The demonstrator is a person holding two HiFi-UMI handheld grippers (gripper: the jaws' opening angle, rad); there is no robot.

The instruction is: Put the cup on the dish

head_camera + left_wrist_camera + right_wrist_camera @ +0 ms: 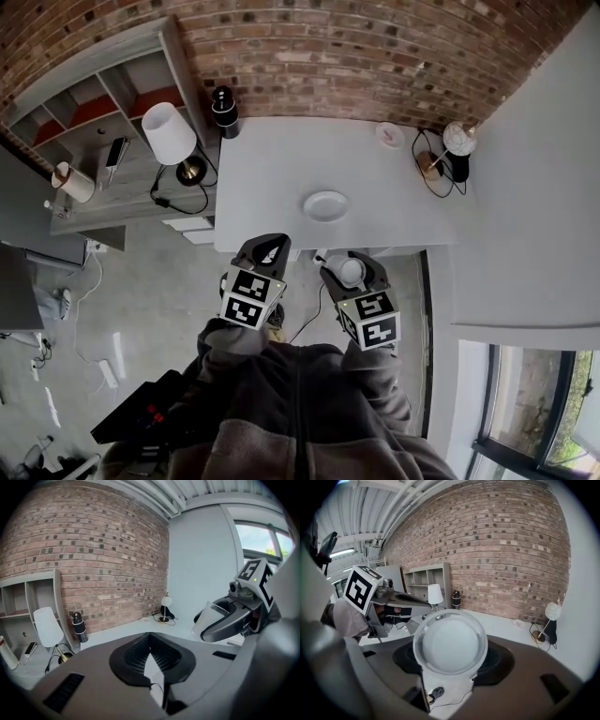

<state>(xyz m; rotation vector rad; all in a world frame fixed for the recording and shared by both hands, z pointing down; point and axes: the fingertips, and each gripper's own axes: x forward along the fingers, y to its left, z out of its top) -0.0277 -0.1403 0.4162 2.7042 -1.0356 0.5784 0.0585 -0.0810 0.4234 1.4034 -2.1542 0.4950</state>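
A white dish (325,205) lies near the front edge of the white table (272,169). My right gripper (350,269) is shut on a clear plastic cup (450,642), which fills the middle of the right gripper view end-on. The cup (351,271) hangs over the floor, just short of the table's front edge and a little right of the dish. My left gripper (266,253) is beside it on the left, also short of the table, with its jaws closed tip to tip and nothing between them. From the left gripper view the cup (212,617) shows at the right.
A small pink saucer (389,134) and a globe lamp (458,140) with its cable stand at the table's back right. A black bottle (223,111), a white-shaded lamp (169,133) and a grey shelf unit (94,103) are at the left. A brick wall (375,56) backs the table.
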